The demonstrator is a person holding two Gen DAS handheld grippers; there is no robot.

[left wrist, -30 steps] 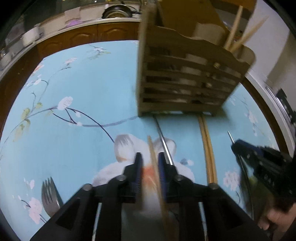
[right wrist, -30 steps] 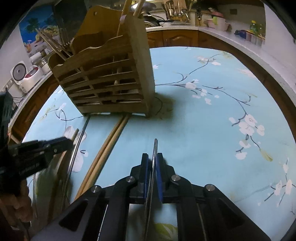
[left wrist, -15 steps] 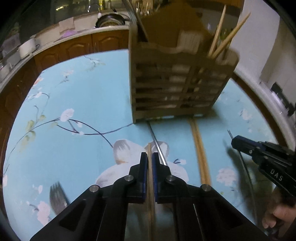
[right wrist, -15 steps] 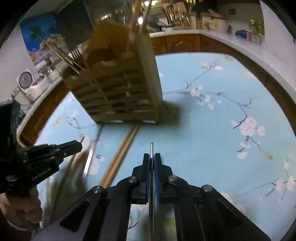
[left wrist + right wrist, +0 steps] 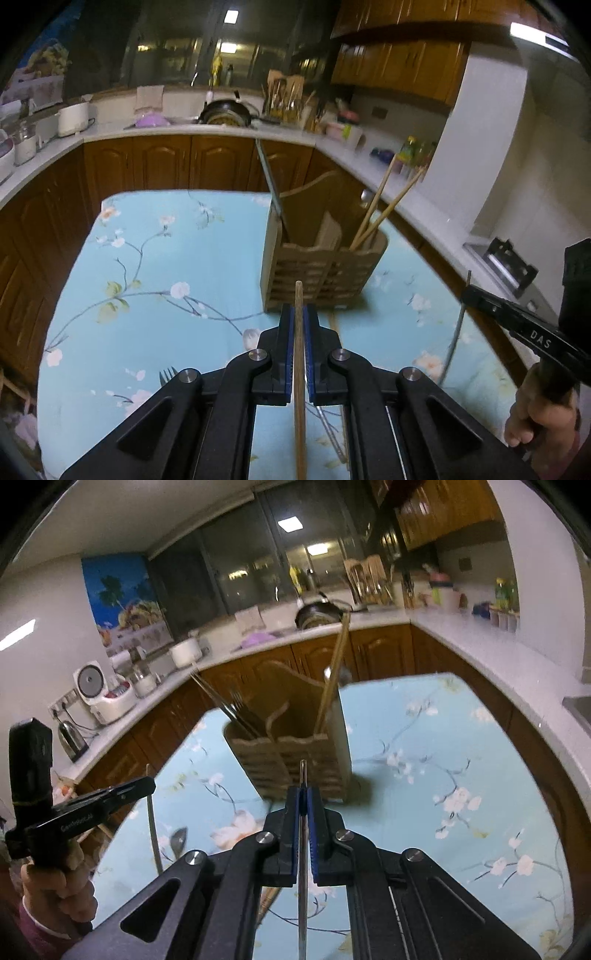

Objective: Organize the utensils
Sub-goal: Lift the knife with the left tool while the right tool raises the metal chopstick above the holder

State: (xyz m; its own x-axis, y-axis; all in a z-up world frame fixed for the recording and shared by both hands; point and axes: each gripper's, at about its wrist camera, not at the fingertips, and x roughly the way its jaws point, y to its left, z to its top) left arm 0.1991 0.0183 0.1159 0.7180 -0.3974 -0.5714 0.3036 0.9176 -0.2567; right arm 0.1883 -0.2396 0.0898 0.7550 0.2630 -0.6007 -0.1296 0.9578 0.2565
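Both grippers are clamped on a utensil and held above the table (image 5: 122, 280), facing the wooden holder (image 5: 321, 273).

The left gripper (image 5: 299, 332) has its pads shut on a wooden chopstick (image 5: 299, 369). The stick runs straight out along the fingers, its tip poking just past them and pointing at the holder's slatted front. From these fingers the holder lies dead ahead and lower, with two chopsticks already leaning in its right compartment.

The right gripper (image 5: 303, 812) is closed on a thin metal chopstick (image 5: 303, 867), likewise lying along the fingers with its tip just beyond them. From here the holder (image 5: 295, 760) is ahead and slightly left; metal pieces and a fork stand in its left compartment.

Neither hand looks clearly nearer. Both sticks lie near level along the fingers while the compartments open upward, so I judge each stick must be tipped towards upright over its matching compartment before dropping in.

A fork (image 5: 167, 374) and a spoon (image 5: 178, 838) lie on the table, below and left of the fingers.
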